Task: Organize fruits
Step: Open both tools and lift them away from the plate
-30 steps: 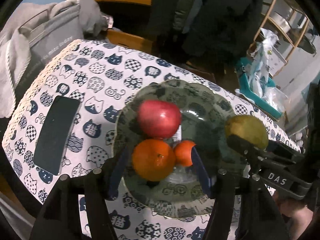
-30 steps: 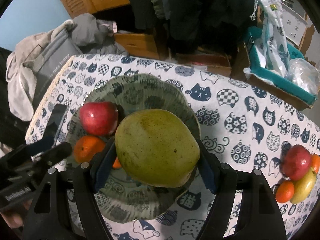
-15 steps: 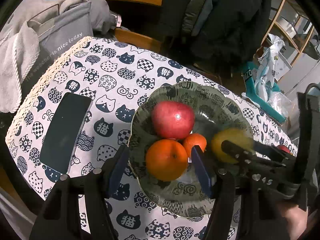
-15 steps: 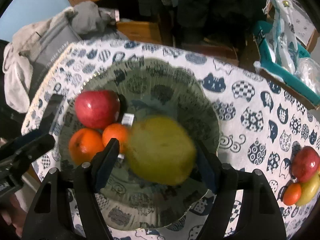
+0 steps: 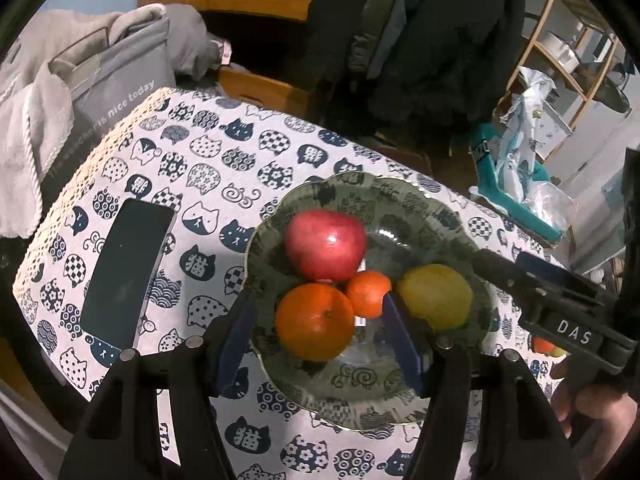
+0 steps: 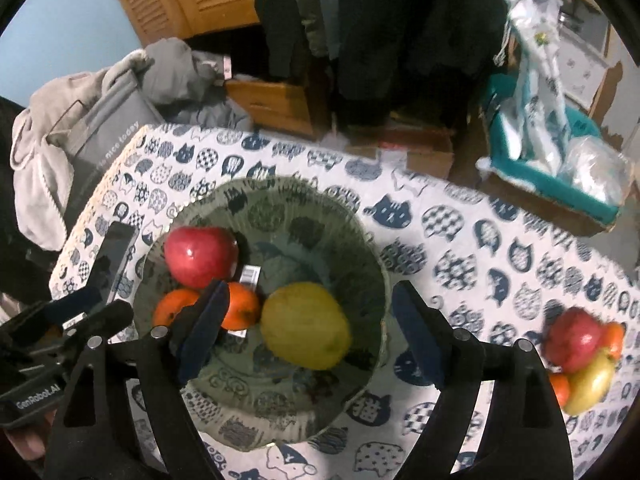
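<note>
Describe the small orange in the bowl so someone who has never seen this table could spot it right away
Find the table with the cat-print cloth, then the dark patterned bowl on it. Four fruits lie inside; the small orange sits in the middle, wedged between the red apple, the big orange and the yellow-green fruit. It is the smallest fruit there.

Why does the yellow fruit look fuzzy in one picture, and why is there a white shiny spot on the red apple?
Right wrist view: the yellow fruit and the tablecloth look smeared, which is motion blur. Left wrist view: it is sharper, and the red apple shows a white glare spot from a light. Both views bend straight edges, because of the fisheye lens.
</note>
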Demonstrator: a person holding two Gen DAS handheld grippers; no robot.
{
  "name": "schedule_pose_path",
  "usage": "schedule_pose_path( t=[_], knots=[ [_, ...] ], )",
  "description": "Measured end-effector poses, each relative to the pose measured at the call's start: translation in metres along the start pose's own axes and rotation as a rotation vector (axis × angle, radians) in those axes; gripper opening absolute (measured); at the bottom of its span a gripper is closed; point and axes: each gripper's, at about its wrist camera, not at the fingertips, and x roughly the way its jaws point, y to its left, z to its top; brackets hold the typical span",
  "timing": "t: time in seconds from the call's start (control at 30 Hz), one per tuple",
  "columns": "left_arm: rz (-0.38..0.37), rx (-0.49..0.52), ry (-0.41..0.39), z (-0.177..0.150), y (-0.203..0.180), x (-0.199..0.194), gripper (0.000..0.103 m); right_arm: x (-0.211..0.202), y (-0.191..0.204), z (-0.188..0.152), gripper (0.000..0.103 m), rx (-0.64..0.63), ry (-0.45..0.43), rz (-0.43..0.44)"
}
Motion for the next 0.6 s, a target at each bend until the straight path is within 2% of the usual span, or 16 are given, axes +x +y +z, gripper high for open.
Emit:
schedule_pose_path(
  t=[0.13,0.23,0.47,0.6],
  knots=[
    [-0.011,0.036,-0.026,0.001,-0.013,-0.013,0.066,-0.023,-0.002,0.003,0.084,-0.015,-0.044,-0.034],
    [-0.017,0.06,-0.054,0.002,-0.022,-0.025,0.072,-0.042,-0.004,0.003,0.084,-0.026,-0.081,-0.062],
    [-0.053,0.109,-0.1,0.002,-0.045,-0.051,0.073,-0.085,-0.01,0.0,0.084,-0.035,-0.154,-0.114],
    [-0.046,0.15,-0.143,0.003,-0.059,-0.068,0.078,-0.112,-0.015,-0.003,0.084,-0.028,-0.2,-0.134]
  ],
)
